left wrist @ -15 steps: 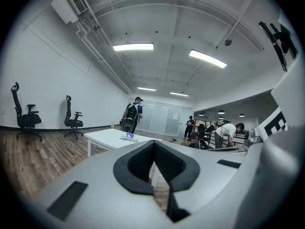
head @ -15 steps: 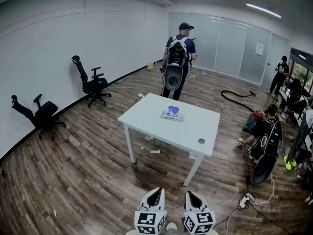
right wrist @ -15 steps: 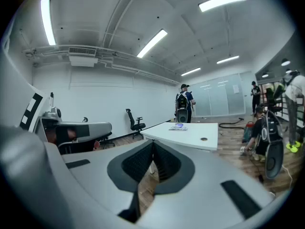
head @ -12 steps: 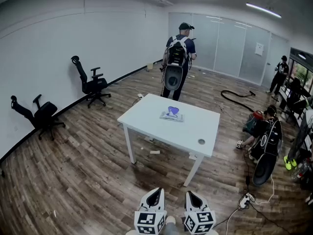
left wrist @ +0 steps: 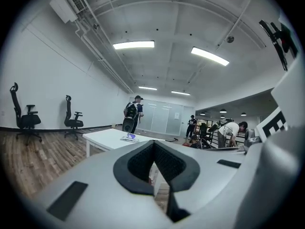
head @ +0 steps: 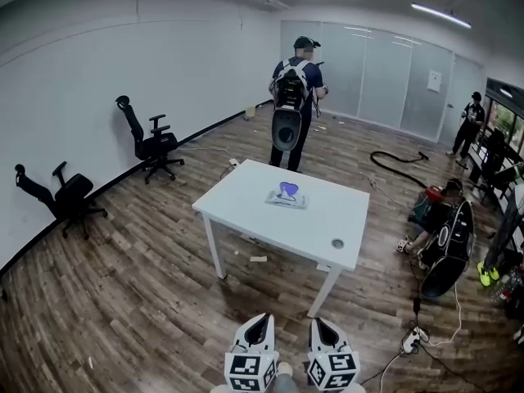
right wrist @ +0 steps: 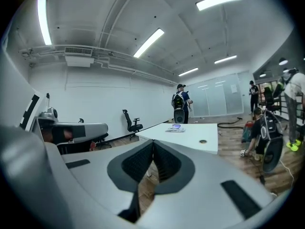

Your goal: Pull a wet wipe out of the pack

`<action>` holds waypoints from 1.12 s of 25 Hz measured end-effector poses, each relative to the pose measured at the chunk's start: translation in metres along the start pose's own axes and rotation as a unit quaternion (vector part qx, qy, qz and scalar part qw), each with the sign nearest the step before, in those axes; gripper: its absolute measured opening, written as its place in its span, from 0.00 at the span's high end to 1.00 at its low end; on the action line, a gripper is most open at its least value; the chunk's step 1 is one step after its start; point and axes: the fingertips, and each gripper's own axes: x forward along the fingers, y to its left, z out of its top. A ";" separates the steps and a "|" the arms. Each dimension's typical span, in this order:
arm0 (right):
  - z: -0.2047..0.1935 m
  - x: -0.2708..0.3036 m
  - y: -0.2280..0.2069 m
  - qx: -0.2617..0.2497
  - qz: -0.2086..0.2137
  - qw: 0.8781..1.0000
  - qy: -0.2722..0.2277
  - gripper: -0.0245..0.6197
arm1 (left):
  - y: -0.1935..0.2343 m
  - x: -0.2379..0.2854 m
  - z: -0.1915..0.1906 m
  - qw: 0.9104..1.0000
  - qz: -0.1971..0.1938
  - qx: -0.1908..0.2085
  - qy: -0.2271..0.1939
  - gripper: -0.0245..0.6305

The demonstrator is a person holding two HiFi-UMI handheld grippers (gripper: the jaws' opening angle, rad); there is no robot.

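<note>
left gripper (head: pixel 259 322): low at the bottom edge of the head view, marker cube toward the camera. its own view shows the two dark pads pressed together at the tips, clenched on nothing; only floor shows through the slit beneath them.

right gripper (head: pixel 322 324): just beside the left one, at the same height. its pads also meet at the tips, clenched, with nothing between them.

wet wipe pack (head: pixel 286 195): lies flat on the white table (head: pixel 246 199), on the half away from the grippers, with a blue-violet patch on top. whether a wipe stands out of it cannot be told at this range. the pack is well apart from both grippers, with bare wooden floor (head: pixel 147 301) between.

other items: a small round object (head: pixel 337 243) lies on the table near its right front corner. a person with a backpack (head: pixel 292 105) stands beyond the table, back to the camera. two black office chairs (head: pixel 151 142) stand by the left wall. a second person (head: pixel 442 236) crouches on the floor at the right.
</note>
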 end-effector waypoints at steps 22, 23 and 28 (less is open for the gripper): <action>0.023 0.111 -0.067 0.062 0.018 0.998 0.017 0.95 | 0.020 0.125 0.009 1.000 0.004 0.009 0.010 0.97; 0.024 0.116 -0.070 0.062 0.019 0.998 0.017 0.95 | 0.021 0.131 0.009 1.000 0.006 0.009 0.010 0.97; 0.030 0.138 -0.086 0.058 0.022 0.998 0.019 0.95 | 0.024 0.159 0.010 1.000 0.012 0.013 0.009 0.97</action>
